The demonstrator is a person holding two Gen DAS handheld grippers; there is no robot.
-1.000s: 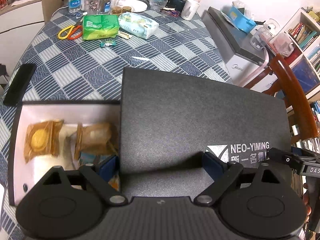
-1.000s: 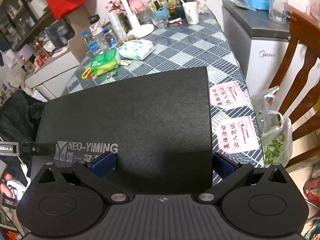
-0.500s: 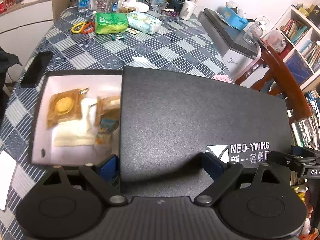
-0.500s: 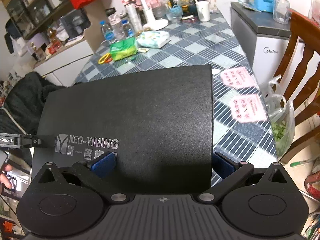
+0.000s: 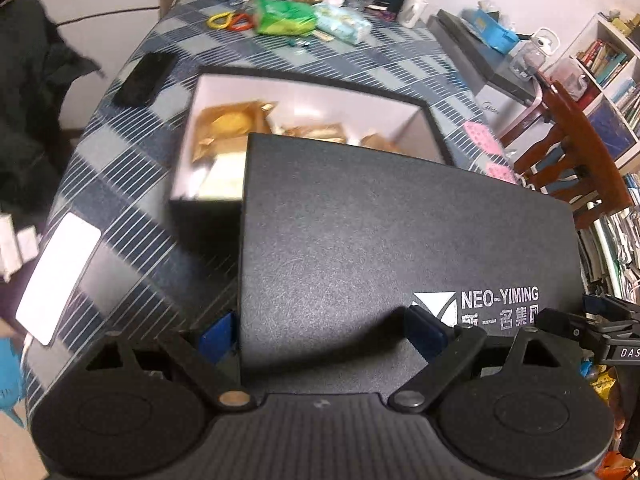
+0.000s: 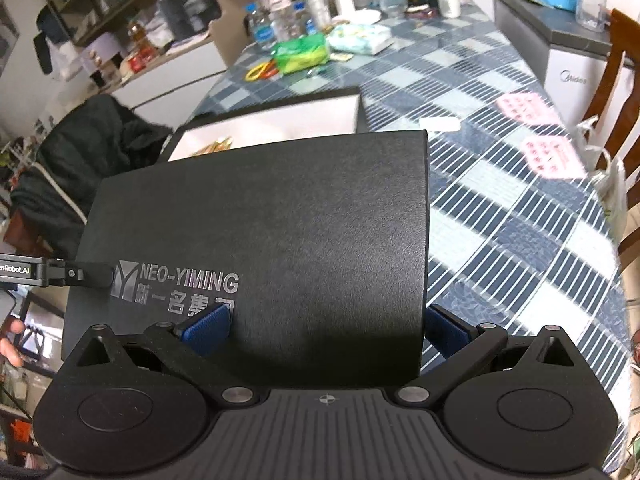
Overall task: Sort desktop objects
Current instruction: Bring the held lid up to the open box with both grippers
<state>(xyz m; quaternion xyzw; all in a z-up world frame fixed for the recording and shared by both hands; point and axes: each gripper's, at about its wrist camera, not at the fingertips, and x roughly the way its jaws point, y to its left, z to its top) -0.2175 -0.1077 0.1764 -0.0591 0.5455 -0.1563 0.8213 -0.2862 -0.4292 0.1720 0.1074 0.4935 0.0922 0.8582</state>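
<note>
A black box lid (image 5: 400, 232) printed NEO-YIMING is held in the air by both grippers. My left gripper (image 5: 320, 336) is shut on the lid's left near corner. My right gripper (image 6: 324, 330) is shut on its right near corner; the lid also fills the right wrist view (image 6: 280, 224). Below and beyond it stands the open black box (image 5: 224, 76) with a white inside, holding several golden-brown wrapped snacks (image 5: 228, 128). The box also shows in the right wrist view (image 6: 280, 124); the lid hides its near part.
A black phone (image 5: 144, 78) lies left of the box and a white phone (image 5: 56, 276) near the table's left edge. Green (image 5: 284, 16) and pale blue packets (image 5: 340, 26), scissors (image 5: 230, 22), bottles and a mug stand far back. A wooden chair (image 5: 576, 152) is at the right.
The lid has been lifted up and drawn back toward me, off the box. More of the box's inside and the tablecloth now shows. Both grippers stay shut on the lid.
</note>
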